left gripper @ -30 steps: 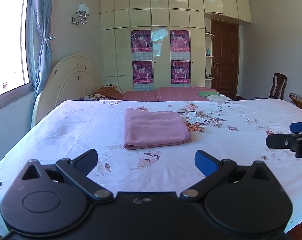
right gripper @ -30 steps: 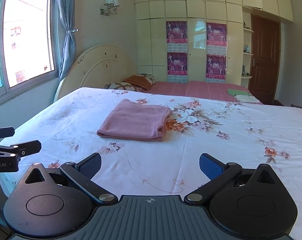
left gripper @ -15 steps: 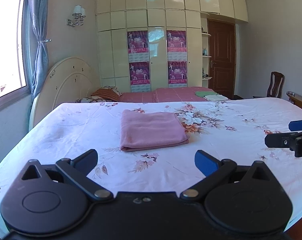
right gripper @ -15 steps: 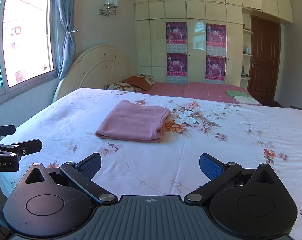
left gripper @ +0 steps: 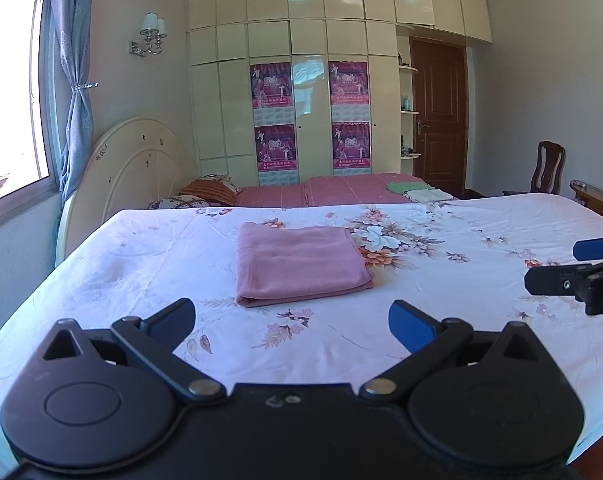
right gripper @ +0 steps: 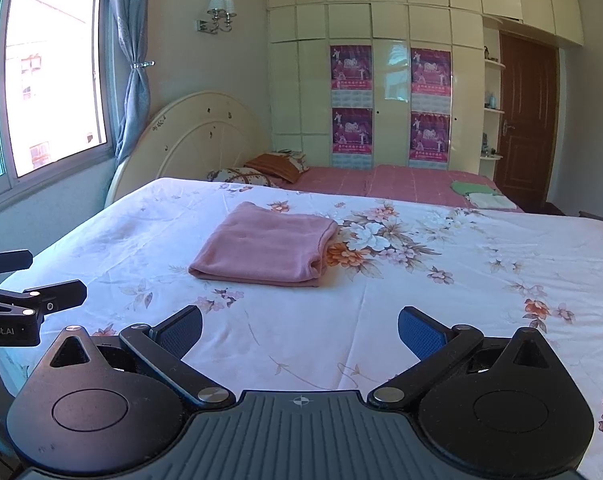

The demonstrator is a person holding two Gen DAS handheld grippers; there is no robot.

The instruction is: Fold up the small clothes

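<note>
The pink cloth (left gripper: 301,264) lies folded flat at frame centre on the floral bedsheet (left gripper: 441,320). Left gripper (left gripper: 291,318) and right gripper (right gripper: 300,330) hover near the lower edge, jaws spread, empty. Any further fold — likely optional — should pinch both near corners evenly.

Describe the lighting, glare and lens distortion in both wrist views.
Left wrist view: daylight blows out the window; glare streaks the wardrobe; fisheye bows the walls. Right wrist view: the window is washed out too, the pink folded cloth is evenly lit and sharp, the corners are vignetted.
</note>
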